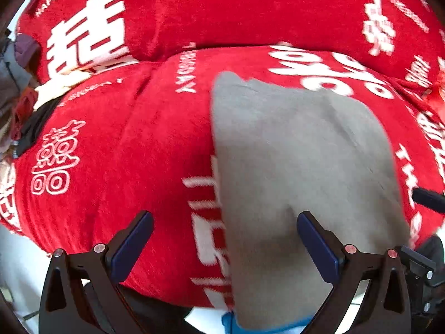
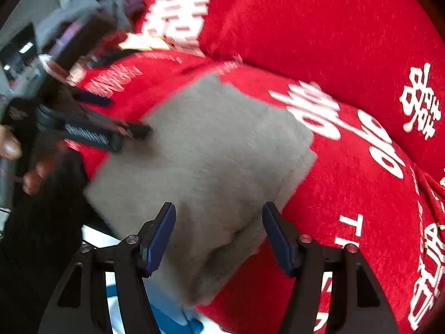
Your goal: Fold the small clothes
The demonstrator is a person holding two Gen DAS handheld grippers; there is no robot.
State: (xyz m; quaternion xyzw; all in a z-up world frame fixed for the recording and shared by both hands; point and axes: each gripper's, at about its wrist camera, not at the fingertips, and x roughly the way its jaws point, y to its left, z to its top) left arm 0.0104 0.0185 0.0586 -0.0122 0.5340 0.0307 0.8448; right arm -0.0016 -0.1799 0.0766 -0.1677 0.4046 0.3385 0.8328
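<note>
A grey folded garment [image 1: 300,172] lies on a red sofa cushion [image 1: 125,153], its near end hanging over the cushion's front edge. My left gripper [image 1: 225,222] is open, jaws wide apart, just above the garment's left edge. In the right wrist view the same grey garment [image 2: 211,161] is a thick folded rectangle. My right gripper [image 2: 218,214] is open, its jaws astride the garment's near corner, holding nothing. The left gripper's fingers [image 2: 111,132] reach in from the left and touch the garment's left side.
The red cover with white lettering also wraps the back cushion [image 1: 236,8]. Mixed clutter [image 1: 16,89] lies at the sofa's left end. White floor and something blue [image 2: 172,320] show below the cushion's front edge. A hand [image 2: 16,150] holds the left gripper.
</note>
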